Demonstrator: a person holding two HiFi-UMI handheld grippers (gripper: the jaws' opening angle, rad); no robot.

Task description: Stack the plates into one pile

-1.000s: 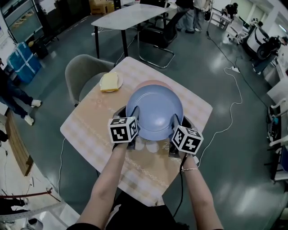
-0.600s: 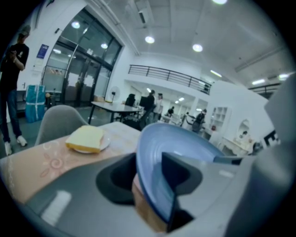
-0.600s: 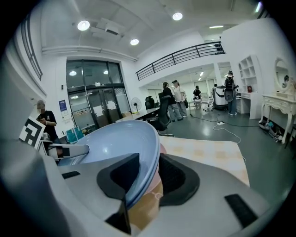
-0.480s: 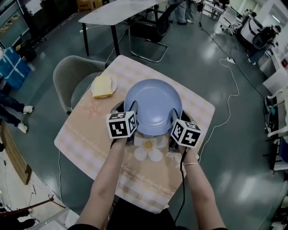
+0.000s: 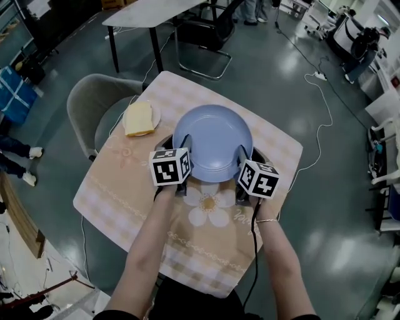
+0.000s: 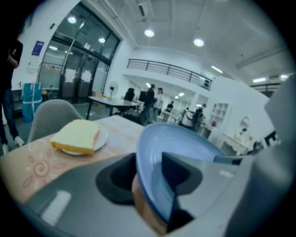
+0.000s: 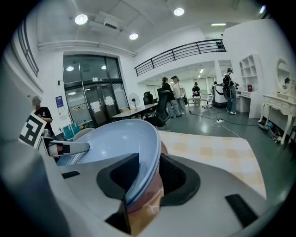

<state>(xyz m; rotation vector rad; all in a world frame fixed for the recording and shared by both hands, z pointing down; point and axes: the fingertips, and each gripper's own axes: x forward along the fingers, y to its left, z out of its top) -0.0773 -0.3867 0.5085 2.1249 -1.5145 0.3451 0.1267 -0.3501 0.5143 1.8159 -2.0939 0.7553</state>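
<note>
A blue plate [image 5: 212, 140] hangs level over the table's middle, held by its near rim on both sides. My left gripper [image 5: 187, 161] is shut on the plate's left near rim [image 6: 152, 185], one jaw above and one below. My right gripper [image 5: 241, 164] is shut on the right near rim [image 7: 141, 176] in the same way. A pinkish plate edge [image 7: 163, 150] peeks out just under the blue rim in the right gripper view; in the head view the blue plate hides it. Whether the two plates touch I cannot tell.
A small white plate with a yellow slab [image 5: 139, 117] sits at the table's far left [image 6: 76, 136]. The table [image 5: 125, 187] has a beige checked cloth with a white flower [image 5: 207, 204]. A grey chair [image 5: 94, 103] stands at the left; a second table [image 5: 144, 11] stands beyond.
Both grippers carried the blue plate away from me and lower. The pink plate that showed behind it one second ago is now covered in the head view.
</note>
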